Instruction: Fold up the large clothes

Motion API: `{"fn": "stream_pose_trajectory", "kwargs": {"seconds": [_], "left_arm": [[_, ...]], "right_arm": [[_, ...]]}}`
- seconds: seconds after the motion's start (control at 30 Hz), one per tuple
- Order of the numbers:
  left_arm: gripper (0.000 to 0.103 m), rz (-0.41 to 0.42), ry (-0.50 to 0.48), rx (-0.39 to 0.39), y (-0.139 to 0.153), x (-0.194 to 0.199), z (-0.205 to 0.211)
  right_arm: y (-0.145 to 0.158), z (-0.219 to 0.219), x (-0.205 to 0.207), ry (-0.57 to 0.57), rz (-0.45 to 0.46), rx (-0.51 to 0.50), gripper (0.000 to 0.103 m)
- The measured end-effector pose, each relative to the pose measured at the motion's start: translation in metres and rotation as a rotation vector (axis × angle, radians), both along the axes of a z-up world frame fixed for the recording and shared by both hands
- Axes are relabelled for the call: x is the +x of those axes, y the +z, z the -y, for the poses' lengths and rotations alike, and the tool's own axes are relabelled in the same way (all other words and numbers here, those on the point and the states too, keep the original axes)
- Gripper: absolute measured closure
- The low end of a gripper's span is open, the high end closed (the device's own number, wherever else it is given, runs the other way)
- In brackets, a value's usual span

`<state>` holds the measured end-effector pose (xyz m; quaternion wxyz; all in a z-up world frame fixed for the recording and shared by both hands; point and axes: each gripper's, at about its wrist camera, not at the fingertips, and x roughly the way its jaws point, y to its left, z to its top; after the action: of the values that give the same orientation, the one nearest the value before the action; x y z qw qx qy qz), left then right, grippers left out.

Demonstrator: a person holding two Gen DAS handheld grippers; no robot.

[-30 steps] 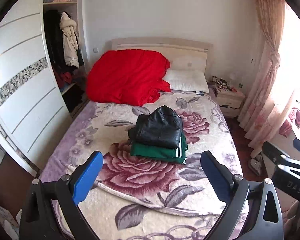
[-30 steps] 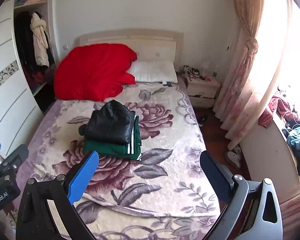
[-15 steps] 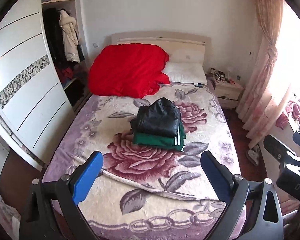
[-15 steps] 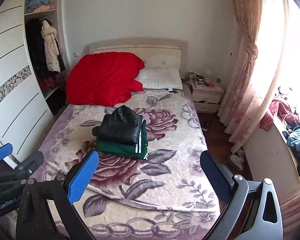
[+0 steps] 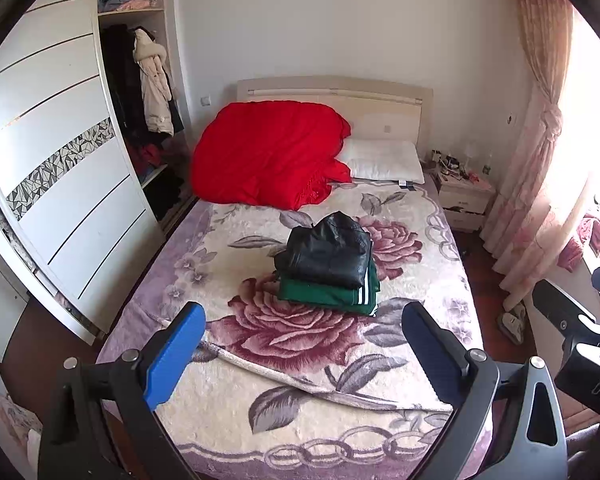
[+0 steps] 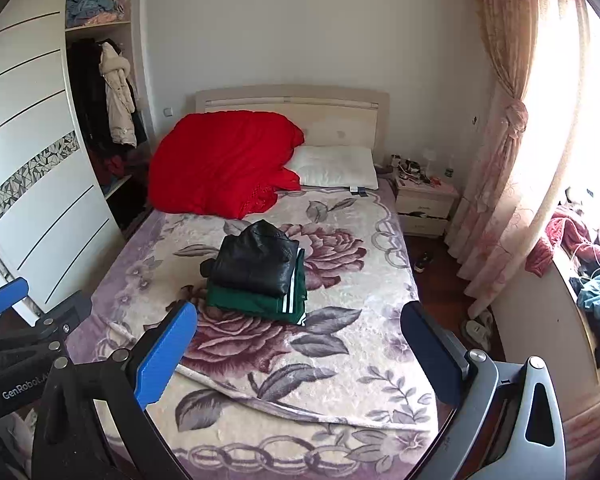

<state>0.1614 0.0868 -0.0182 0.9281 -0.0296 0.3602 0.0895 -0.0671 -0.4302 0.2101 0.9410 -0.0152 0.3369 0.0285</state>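
Both of my grippers are spread wide and empty: the left gripper and the right gripper hang above the foot of the bed, well apart from the clothes. In the middle of the floral blanket lies a folded black jacket resting squarely on a folded green garment with white stripes, the two forming a neat stack. I judge the folding of these pieces to be done, so the step in hand is either to draw clear or to fetch another large garment; I cannot tell which. To do it well I should keep both grippers high enough that neither drags the blanket, where a raised crease runs across near the foot, since catching it could tug the stack askew. There is broad open room on the blanket around the stack, in front and to both sides, good for laying out something big. The red quilt and white pillow fill the head end, so I would stay away from there. The wardrobe stands close on the left side and the curtain and nightstand on the right, so wide sideways swings want care.
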Motion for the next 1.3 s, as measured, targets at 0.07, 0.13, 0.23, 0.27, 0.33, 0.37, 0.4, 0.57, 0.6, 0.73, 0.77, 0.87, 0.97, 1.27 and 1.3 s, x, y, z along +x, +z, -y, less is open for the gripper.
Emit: {"fn": "stream_pose_trajectory", "kwargs": {"seconds": [0.07, 0.13, 0.23, 0.27, 0.33, 0.37, 0.4, 0.57, 0.6, 0.73, 0.77, 0.87, 0.97, 1.27, 1.3], "left_arm": [[0.003, -0.001, -0.001, -0.001, 0.000, 0.000, 0.000], [0.003, 0.000, -0.001, 0.000, 0.001, 0.000, 0.000], [0.003, 0.003, 0.001, 0.001, 0.002, -0.002, -0.001], [0.003, 0.004, 0.002, 0.001, 0.002, -0.003, -0.001], [0.003, 0.005, 0.002, 0.001, 0.003, -0.004, -0.001], [0.003, 0.005, 0.002, 0.002, 0.003, -0.004, -0.002], [0.003, 0.007, 0.000, 0.000, 0.003, -0.005, -0.003], [0.003, 0.011, 0.002, 0.002, 0.005, -0.006, -0.003], [0.003, 0.011, 0.003, 0.004, 0.006, -0.006, -0.003], [0.003, 0.022, 0.001, 0.005, 0.009, -0.009, -0.002], [0.003, 0.024, 0.001, 0.006, 0.010, -0.010, -0.002], [0.003, 0.031, -0.002, 0.008, 0.012, -0.011, -0.001], [0.003, 0.036, -0.004, 0.008, 0.014, -0.011, -0.002], [0.003, 0.041, -0.007, 0.008, 0.017, -0.009, -0.005], [0.003, 0.041, -0.008, 0.008, 0.017, -0.008, -0.006]], "right_arm": [[0.003, 0.001, -0.002, 0.000, 0.006, 0.000, 0.000], [0.004, 0.001, -0.004, 0.000, 0.009, -0.001, 0.000], [0.005, 0.001, -0.005, 0.002, 0.012, -0.002, 0.000], [0.004, 0.001, -0.004, 0.002, 0.011, -0.002, 0.000], [0.004, 0.001, -0.005, 0.004, 0.010, -0.001, 0.000], [0.003, 0.001, -0.005, 0.002, 0.010, -0.002, 0.000], [0.003, 0.001, -0.006, 0.002, 0.010, -0.004, 0.000], [0.005, 0.001, -0.005, 0.009, 0.006, -0.004, 0.000], [0.006, 0.001, -0.003, 0.014, 0.006, -0.005, 0.000], [0.010, 0.000, 0.004, 0.027, 0.006, -0.002, 0.000], [0.010, -0.001, 0.007, 0.029, 0.005, -0.003, 0.000], [0.010, 0.000, 0.006, 0.029, 0.004, 0.000, 0.000], [0.011, -0.001, 0.009, 0.030, 0.007, 0.002, 0.000], [0.013, 0.001, 0.010, 0.022, 0.014, 0.007, 0.000], [0.013, 0.001, 0.012, 0.024, 0.014, 0.006, 0.000]]}}
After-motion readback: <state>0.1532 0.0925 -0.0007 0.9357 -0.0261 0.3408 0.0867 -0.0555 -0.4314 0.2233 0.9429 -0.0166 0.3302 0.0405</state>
